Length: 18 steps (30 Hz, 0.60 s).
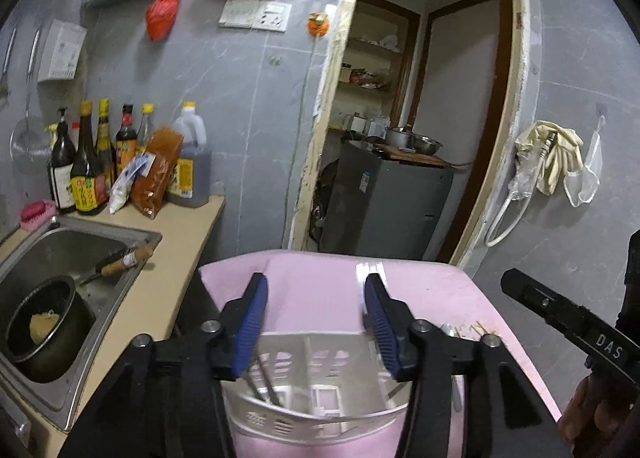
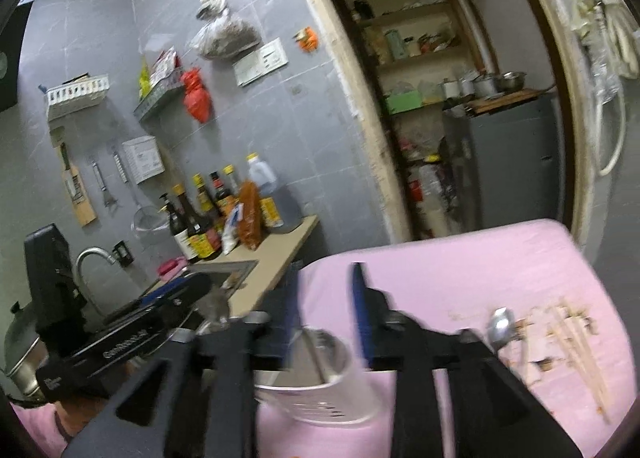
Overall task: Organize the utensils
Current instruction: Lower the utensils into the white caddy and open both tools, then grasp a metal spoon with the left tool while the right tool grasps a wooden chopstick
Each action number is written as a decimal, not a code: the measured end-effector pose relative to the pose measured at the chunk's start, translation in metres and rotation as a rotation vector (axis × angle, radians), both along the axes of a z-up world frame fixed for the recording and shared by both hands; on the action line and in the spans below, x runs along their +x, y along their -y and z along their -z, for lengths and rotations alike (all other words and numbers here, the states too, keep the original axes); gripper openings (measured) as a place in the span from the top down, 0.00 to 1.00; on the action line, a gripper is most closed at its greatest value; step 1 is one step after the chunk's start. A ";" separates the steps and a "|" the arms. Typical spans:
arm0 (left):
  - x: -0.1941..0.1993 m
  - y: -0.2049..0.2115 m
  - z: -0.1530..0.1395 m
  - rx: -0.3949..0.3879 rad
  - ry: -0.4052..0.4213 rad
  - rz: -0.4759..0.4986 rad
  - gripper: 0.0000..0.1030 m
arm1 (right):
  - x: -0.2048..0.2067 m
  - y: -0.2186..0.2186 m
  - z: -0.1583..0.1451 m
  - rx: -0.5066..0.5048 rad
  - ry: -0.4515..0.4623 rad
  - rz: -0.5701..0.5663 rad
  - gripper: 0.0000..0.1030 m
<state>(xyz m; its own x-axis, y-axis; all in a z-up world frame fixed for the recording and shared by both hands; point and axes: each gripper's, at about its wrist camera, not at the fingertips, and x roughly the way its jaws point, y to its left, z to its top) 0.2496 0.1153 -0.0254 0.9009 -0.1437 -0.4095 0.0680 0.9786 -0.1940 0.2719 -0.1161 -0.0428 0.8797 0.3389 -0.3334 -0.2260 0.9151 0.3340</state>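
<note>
A white slotted utensil caddy [image 1: 320, 398] stands on the pink-covered table [image 1: 320, 278] just below my left gripper [image 1: 316, 284]. That gripper is open, with nothing between its blue pads. Thin metal utensils [image 1: 264, 382] lean in the caddy's left compartment. In the right wrist view the caddy [image 2: 320, 390] sits under my right gripper [image 2: 326, 290], which is open and empty; the view is blurred. A metal spoon [image 2: 500, 326] and several wooden chopsticks [image 2: 576, 342] lie loose on the pink cloth [image 2: 480, 258] to the right. The other gripper [image 1: 560, 314] shows at the right edge.
To the left is a counter with a steel sink [image 1: 24, 254] holding a dark pot [image 1: 40, 330] and a wooden-handled tool [image 1: 120, 258]. Sauce bottles [image 1: 96, 162] stand against the grey tiled wall. Behind the table an open doorway shows a grey cabinet [image 1: 384, 210].
</note>
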 end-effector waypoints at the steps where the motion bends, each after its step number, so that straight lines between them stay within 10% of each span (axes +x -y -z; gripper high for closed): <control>1: -0.002 0.006 -0.003 0.002 0.009 0.005 0.46 | -0.003 0.007 -0.003 -0.010 0.007 0.015 0.63; 12: -0.017 0.073 -0.023 0.032 0.130 -0.025 0.03 | -0.029 0.085 -0.031 -0.124 0.107 0.166 0.19; 18: -0.020 0.118 -0.022 0.066 0.175 -0.017 0.01 | -0.036 0.126 -0.032 -0.194 0.131 0.216 0.02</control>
<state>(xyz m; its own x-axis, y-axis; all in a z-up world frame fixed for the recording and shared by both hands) 0.2291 -0.0026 -0.0035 0.9614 -0.1059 -0.2540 0.0784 0.9902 -0.1159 0.2355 -0.2419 -0.0103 0.9641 0.0809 -0.2530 -0.0492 0.9904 0.1292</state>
